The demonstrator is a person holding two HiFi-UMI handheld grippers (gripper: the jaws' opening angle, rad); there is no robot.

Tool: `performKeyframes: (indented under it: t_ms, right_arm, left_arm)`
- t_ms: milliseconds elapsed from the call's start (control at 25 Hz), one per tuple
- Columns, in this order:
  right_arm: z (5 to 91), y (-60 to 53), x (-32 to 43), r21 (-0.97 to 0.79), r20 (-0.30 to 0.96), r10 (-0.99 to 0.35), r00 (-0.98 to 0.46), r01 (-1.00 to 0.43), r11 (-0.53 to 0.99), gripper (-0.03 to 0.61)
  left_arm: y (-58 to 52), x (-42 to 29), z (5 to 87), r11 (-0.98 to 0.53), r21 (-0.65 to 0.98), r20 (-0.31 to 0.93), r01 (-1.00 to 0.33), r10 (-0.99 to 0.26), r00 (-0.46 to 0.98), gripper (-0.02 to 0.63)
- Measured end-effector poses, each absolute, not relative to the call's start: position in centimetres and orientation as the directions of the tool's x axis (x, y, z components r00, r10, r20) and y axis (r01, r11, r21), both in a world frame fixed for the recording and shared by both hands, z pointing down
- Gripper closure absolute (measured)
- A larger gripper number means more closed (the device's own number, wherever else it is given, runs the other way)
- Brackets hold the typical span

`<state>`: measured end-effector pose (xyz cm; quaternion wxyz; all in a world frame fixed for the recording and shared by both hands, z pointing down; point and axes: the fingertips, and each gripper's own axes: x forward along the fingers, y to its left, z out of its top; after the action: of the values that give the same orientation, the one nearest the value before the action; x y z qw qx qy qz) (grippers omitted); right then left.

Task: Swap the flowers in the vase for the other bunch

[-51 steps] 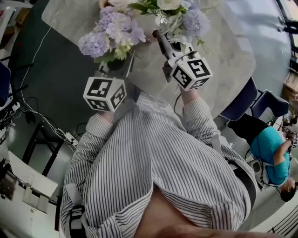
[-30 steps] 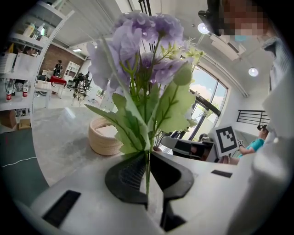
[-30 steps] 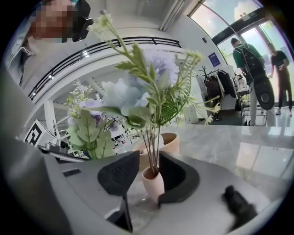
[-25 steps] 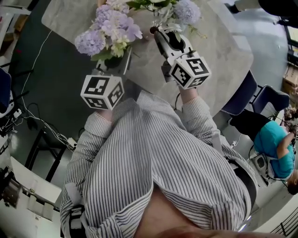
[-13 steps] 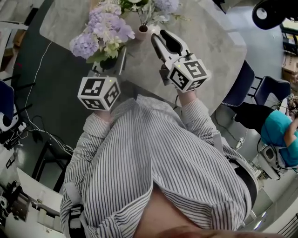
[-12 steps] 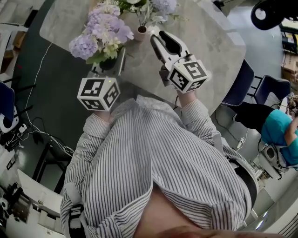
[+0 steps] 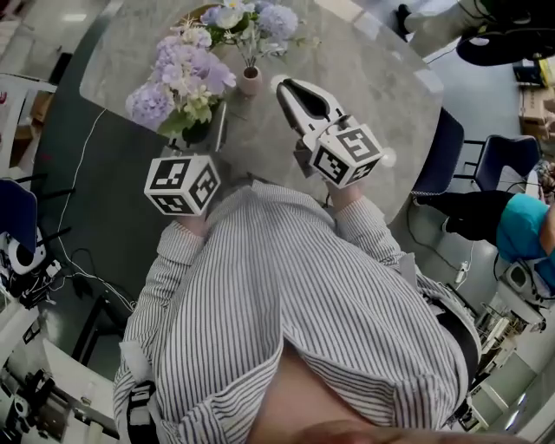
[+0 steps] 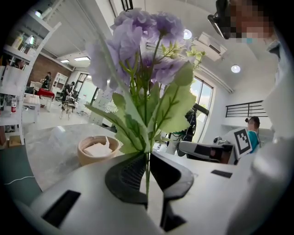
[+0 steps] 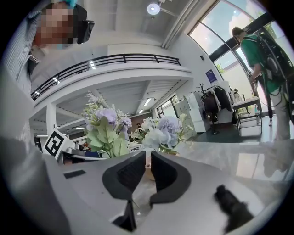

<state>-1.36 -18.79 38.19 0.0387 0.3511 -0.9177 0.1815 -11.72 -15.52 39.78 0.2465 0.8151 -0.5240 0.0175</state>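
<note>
A purple bunch (image 7: 178, 78) stands upright above my left gripper (image 7: 210, 132), which is shut on its thin green stem (image 8: 147, 176). In the left gripper view the blooms (image 8: 142, 46) fill the middle above that gripper (image 8: 148, 158). A small beige vase (image 7: 250, 81) on the marble table (image 7: 381, 78) holds a blue and white bunch (image 7: 247, 19). My right gripper (image 7: 284, 85) hangs just right of the vase, apart from it. Its jaws are closing to a narrow slit with nothing between them. The right gripper view shows this gripper (image 9: 148, 158) with the vase (image 9: 149, 167) beyond it.
A wooden bowl (image 8: 98, 149) with a paper napkin sits on the table behind the purple bunch. Blue chairs (image 7: 447, 165) stand at the table's right edge, and a seated person in a teal top (image 7: 525, 238) is beyond them. Cables lie on the dark floor (image 7: 78, 208) at the left.
The right gripper has drawn back from the bunch in the vase and its jaws have narrowed. Both grippers have risen, and the purple bunch went up with the left one.
</note>
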Motion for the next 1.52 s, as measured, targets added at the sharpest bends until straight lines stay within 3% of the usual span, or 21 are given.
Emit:
performKeyframes:
  t_ms: [600,1520]
  right_arm:
    - [35.1,-16.6,-1.2,-0.273,0.143,-0.647,-0.749,-0.658,0.702,0.56]
    - [35.7,-16.2,-1.8,-0.259,0.179,-0.629,-0.756,-0.653,0.712,0.563]
  left_arm:
    - [-14.9,-11.2,38.3,-0.368,0.358,0.256,-0.858,-0.845,0.469,0.572]
    - [-15.1,-10.8,38.5,-0.366,0.366,0.265,-0.856,-0.84,0.473,0.572]
